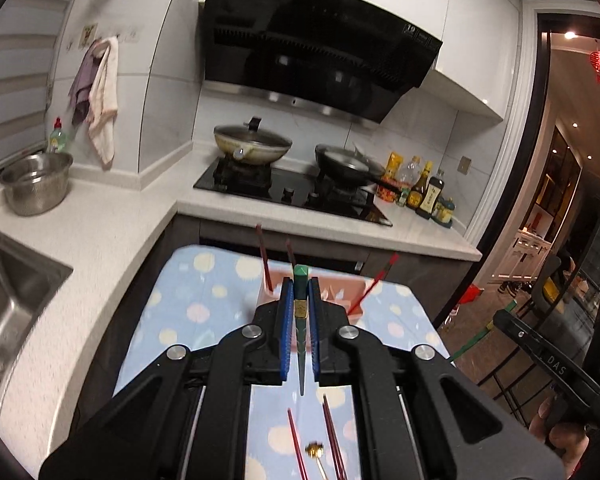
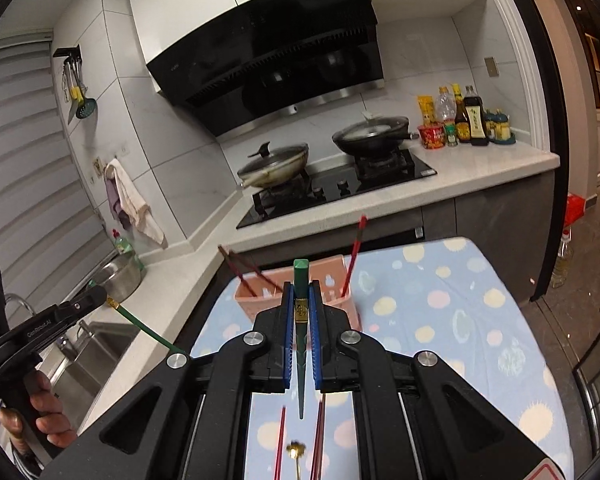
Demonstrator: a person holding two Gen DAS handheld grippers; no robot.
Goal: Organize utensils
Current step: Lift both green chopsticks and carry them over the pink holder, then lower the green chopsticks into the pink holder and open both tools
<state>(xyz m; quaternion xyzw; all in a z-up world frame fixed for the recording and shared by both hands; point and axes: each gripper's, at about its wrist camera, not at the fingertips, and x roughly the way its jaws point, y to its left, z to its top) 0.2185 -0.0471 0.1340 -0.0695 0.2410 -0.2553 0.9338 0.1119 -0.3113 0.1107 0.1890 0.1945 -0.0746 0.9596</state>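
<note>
Left wrist view. The left tongs (image 1: 301, 300) are clamped on a dark green chopstick with a gold band (image 1: 301, 312), which runs lengthwise between the blue pads (image 1: 286, 320), its square end projecting beyond the tips and its tapered point reaching back toward the camera. Just beyond the tips stands a pink plastic utensil basket (image 1: 320, 284) on a light blue cloth with pale dots (image 1: 204, 292); dark red chopsticks (image 1: 263, 256) lean upright in it to the left of the tips, and another red one (image 1: 374, 284) slants out to the right. Below the tongs, more red chopsticks (image 1: 332, 432) and a small gold spoon (image 1: 315, 450) lie on the cloth. Far right, the right tongs (image 1: 504, 314) appear from the side, holding a second green chopstick (image 1: 474, 338).

Right wrist view. The right tongs (image 2: 301, 300) are likewise clamped on a dark green, gold-banded chopstick (image 2: 301, 312) lying along the blue pads (image 2: 287, 320). The pink basket (image 2: 260, 300) sits just beyond the tips, red chopsticks (image 2: 240, 270) leaning in its left part and one (image 2: 355, 252) in its right. At far left a hand (image 2: 46, 408) grips the left tongs (image 2: 100, 294), closed on a green chopstick (image 2: 144, 326). Red chopsticks (image 2: 280, 440) and the gold spoon (image 2: 296, 450) lie below.
</note>
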